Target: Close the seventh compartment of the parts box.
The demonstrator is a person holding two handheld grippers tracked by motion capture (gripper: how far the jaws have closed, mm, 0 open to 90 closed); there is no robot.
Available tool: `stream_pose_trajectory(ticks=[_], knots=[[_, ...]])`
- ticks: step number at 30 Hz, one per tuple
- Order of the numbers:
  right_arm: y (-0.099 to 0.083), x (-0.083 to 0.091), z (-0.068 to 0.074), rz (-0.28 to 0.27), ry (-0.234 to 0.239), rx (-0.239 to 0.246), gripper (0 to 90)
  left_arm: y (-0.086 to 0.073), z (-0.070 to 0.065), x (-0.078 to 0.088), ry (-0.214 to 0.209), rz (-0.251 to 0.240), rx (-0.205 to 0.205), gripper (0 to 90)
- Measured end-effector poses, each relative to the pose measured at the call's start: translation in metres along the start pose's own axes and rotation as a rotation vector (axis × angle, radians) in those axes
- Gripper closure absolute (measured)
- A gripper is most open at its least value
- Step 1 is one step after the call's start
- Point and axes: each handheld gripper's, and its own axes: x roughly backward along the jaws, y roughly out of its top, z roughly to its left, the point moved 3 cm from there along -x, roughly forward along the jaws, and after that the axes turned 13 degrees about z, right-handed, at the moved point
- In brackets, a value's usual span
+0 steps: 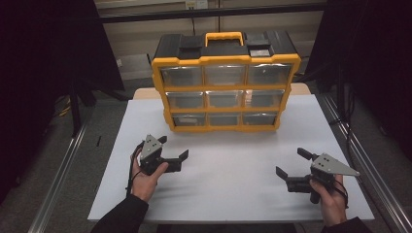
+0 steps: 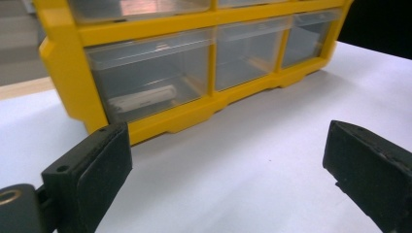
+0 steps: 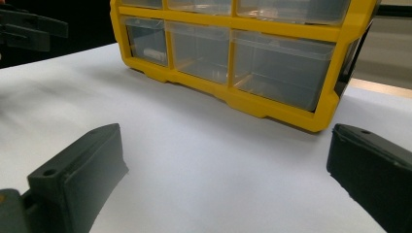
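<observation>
A white desk (image 1: 233,170) was lit among dark surroundings. The yellow drawer cabinet (image 1: 226,80) was set at its far edge, ahead of both hand-held grippers; the left hand-held gripper (image 1: 174,149), nearer, and the right hand-held gripper (image 1: 292,162) were held spread, empty.

no legible text, labels or numbers anywhere; yellow drawer organizer (image 1: 226,87) carries no readable markings at this resolution
</observation>
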Motion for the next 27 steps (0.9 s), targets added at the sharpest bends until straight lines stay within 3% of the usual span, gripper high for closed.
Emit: stream_pose_trajectory(ticks=[11,17,27], knots=[[0.000,0.000,0.000,-0.002,-0.004,-0.004,0.0,-0.011,0.004,0.013,0.018,-0.010,0.046,3.8],[0.000,0.000,0.000,-0.001,-0.004,-0.001,0.0,-0.017,0.008,0.019,0.057,0.004,0.067,3.8],[0.000,0.001,-0.001,-0.002,-0.004,-0.007,0.0,-0.024,0.014,0.030,0.042,0.007,0.098,3.8]])
